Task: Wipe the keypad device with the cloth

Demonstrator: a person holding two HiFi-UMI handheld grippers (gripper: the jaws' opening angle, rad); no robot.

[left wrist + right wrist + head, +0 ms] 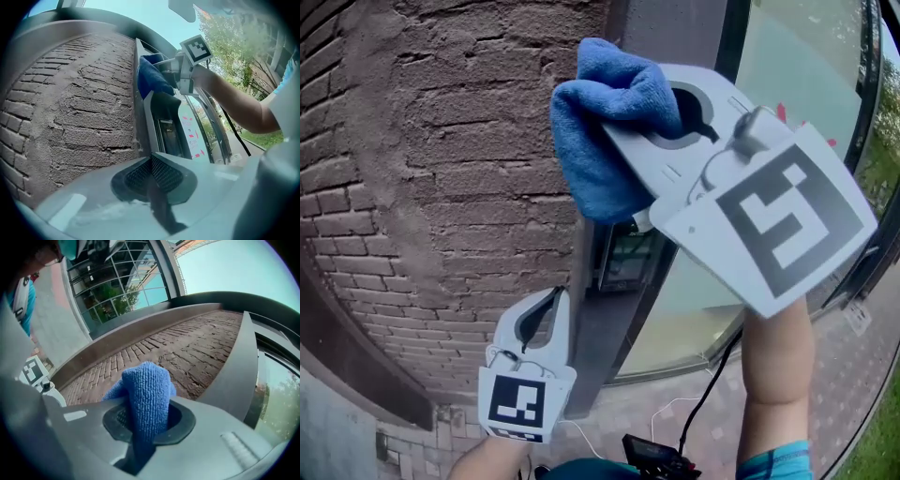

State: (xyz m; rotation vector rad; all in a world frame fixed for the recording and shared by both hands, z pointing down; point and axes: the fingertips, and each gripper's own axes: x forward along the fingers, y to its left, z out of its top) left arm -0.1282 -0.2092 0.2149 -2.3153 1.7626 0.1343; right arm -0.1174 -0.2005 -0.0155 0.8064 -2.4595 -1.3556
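My right gripper [630, 124] is raised high and shut on a bunched blue cloth [605, 131]. The cloth [152, 77] rests against the upper part of the keypad device [168, 136], a dark panel with a small screen fixed to a grey metal post. In the head view the device [623, 258] shows just below the cloth. The right gripper view shows the cloth [144, 397] clamped between the jaws of my right gripper [145, 417]. Lower down, my left gripper [553, 298] is shut on nothing, near the post's left side, pointing up at the device [151, 160].
A rough brick wall [441, 187] fills the left. The grey metal post [600, 337] and a glass pane [787, 75] stand to the right. A black cable [703, 403] hangs below my right arm. Paving [675, 403] lies below.
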